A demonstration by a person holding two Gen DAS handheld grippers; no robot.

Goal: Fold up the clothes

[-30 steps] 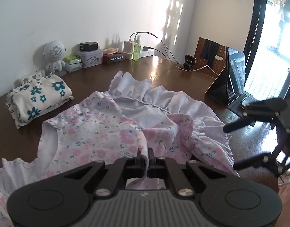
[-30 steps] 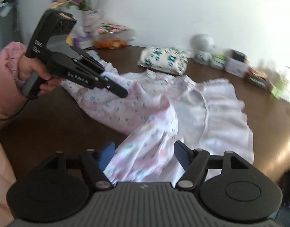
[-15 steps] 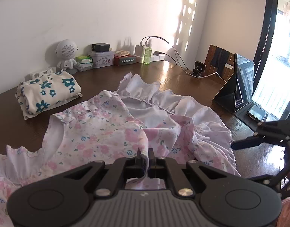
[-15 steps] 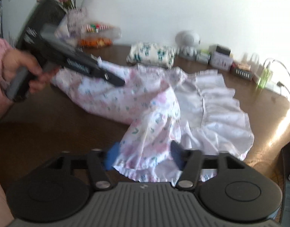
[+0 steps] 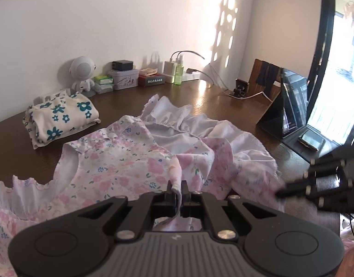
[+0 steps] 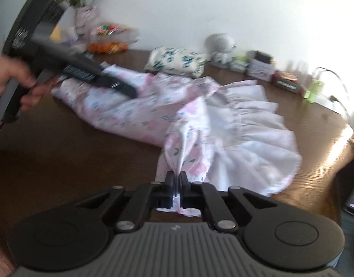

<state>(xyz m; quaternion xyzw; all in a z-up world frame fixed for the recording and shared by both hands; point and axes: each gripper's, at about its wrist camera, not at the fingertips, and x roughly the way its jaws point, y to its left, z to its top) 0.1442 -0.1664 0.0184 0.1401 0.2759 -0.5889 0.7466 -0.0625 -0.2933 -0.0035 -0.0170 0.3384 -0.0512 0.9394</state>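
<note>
- The left gripper (image 5: 177, 188) tilts down toward the table (image 5: 15, 143), fingers clamped on a fold of the pink floral dress (image 5: 121, 161).
- The right gripper (image 6: 176, 180) tilts down, fingers pinching the dress hem bunched between them.
- The dress spreads ahead of both fingertips.

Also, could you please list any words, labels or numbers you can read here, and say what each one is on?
Nothing reads clearly.
Dark red box by the wall: white characters, too small to read.
Left gripper, shut on the floral dress: white lettering on its side, blurred.
Grey tin: printed decoration only, no legible words.
</note>
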